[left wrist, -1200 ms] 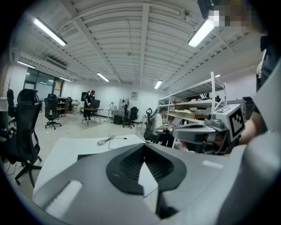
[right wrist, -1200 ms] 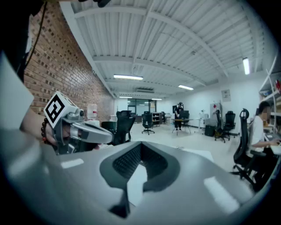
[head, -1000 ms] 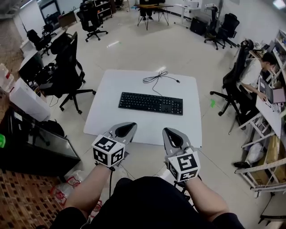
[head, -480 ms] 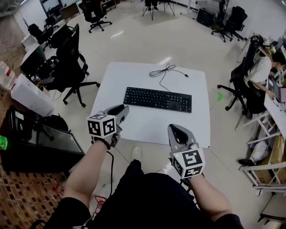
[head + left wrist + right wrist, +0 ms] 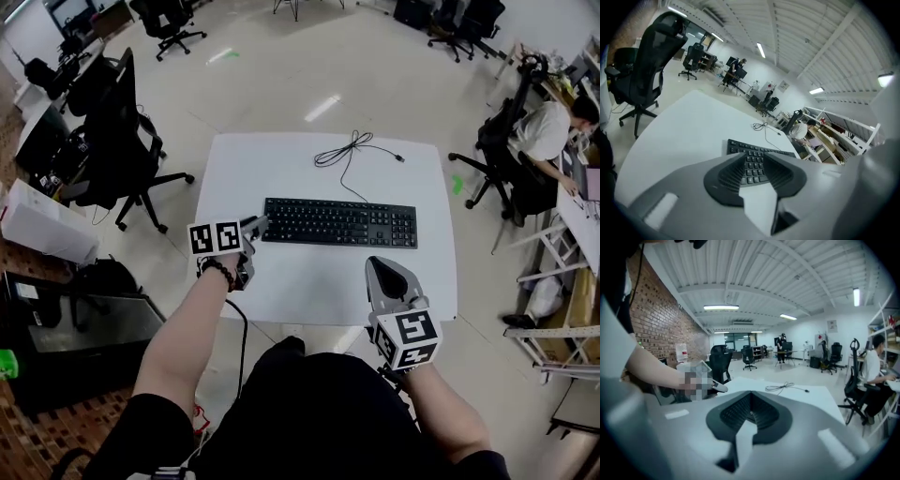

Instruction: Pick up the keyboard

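Note:
A black keyboard (image 5: 339,223) lies across the middle of the white table (image 5: 309,161), its black cable (image 5: 347,150) coiled behind it. My left gripper (image 5: 259,226) hovers just off the keyboard's left end with its tips aimed at it. Its jaws are opening and nothing sits between them. In the left gripper view the keyboard (image 5: 740,146) shows beyond the parted left gripper (image 5: 754,156). My right gripper (image 5: 378,266) is shut and empty over the table's near edge, short of the keyboard's right half. The right gripper view shows the right gripper (image 5: 750,397) with its jaws together.
A black office chair (image 5: 117,141) stands left of the table, with a white box (image 5: 42,225) further left. A person (image 5: 553,131) sits at a desk on the right, near another chair (image 5: 502,159) and shelving (image 5: 562,319).
My left gripper moved forward and down over the table to the keyboard's left end, and its jaws parted. My right gripper came forward to the table's near edge, still shut.

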